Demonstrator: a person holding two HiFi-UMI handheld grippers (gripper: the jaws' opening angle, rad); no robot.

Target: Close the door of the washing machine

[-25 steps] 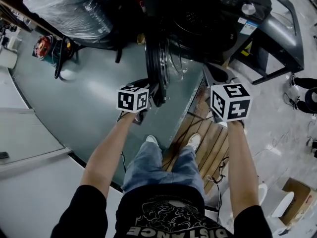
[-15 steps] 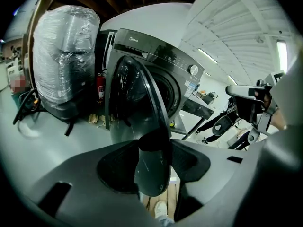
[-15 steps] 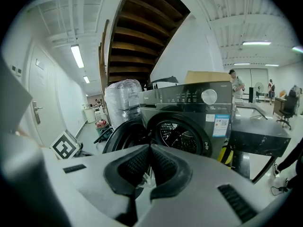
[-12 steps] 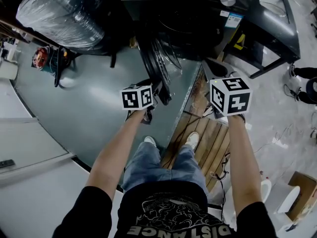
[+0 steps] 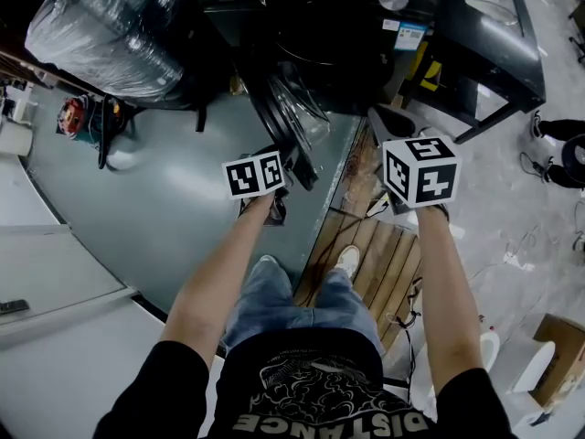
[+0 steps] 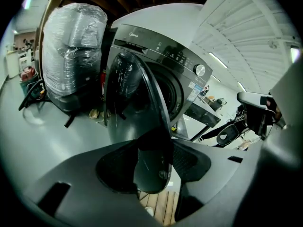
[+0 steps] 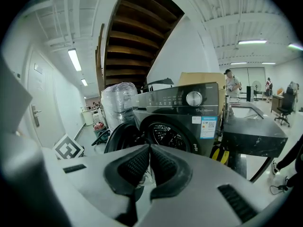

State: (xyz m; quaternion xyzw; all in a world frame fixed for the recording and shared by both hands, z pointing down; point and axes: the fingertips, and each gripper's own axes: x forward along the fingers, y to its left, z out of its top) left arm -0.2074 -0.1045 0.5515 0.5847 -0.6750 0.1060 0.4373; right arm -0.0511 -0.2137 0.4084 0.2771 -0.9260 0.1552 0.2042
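The dark grey washing machine (image 5: 347,26) stands at the top of the head view, its round glass door (image 5: 288,122) hanging partly open to the left. My left gripper (image 5: 291,161) is at the door's free edge. In the left gripper view the door (image 6: 132,98) rim runs down between the pads of my left gripper (image 6: 154,164), whose jaws are opening and still lie against the rim. My right gripper (image 5: 386,117) hovers right of the door, apart from it. In the right gripper view my right gripper (image 7: 149,150) is shut on nothing, facing the machine (image 7: 184,108) and its drum opening (image 7: 168,136).
A large plastic-wrapped bundle (image 5: 110,26) stands left of the machine. A black table (image 5: 494,35) is on the right. The person stands partly on a wooden pallet (image 5: 384,254). A red tool and cables (image 5: 78,90) lie at the far left, a cardboard box (image 5: 548,355) at the lower right.
Both grippers have moved forward toward the machine. The door has swung with the left gripper, further toward the machine's front.
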